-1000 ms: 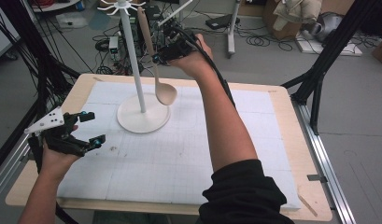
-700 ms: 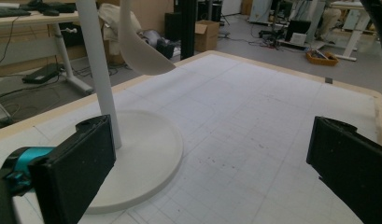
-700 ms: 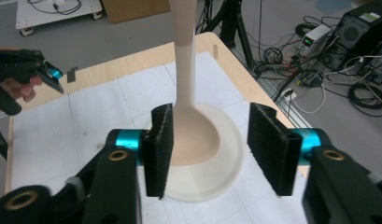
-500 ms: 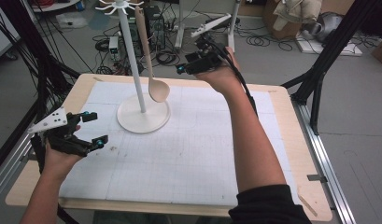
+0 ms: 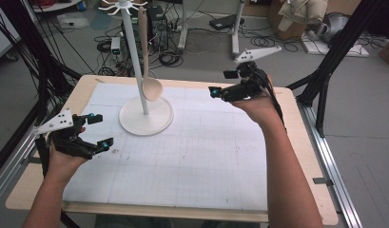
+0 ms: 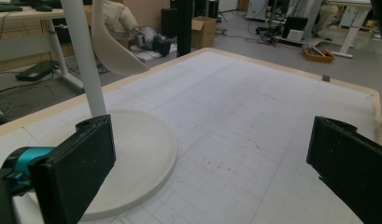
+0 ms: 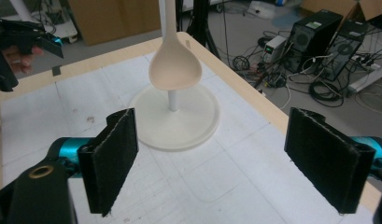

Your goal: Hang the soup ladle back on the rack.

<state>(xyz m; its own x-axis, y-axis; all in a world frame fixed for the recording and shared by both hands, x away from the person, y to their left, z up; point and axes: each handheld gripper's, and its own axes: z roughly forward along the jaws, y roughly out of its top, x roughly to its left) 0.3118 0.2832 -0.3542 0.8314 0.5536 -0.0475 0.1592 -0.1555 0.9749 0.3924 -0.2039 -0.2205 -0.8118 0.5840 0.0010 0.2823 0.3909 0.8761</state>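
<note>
The right gripper (image 5: 226,83) has drawn back from the hanging spoon (image 5: 149,85), jaws wide; left gripper (image 5: 96,130) likewise wide.

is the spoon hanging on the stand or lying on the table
Hanging. The pale wooden spoon hangs bowl-down from a hook atop the white pole stand, its bowl clear above the round base. Both claws are open and apart from it.

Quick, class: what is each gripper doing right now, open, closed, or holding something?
Left gripper: open, fingers wide apart, holding nothing.
Right gripper: open, fingers wide apart, holding nothing; the spoon hangs on the stand.
</note>
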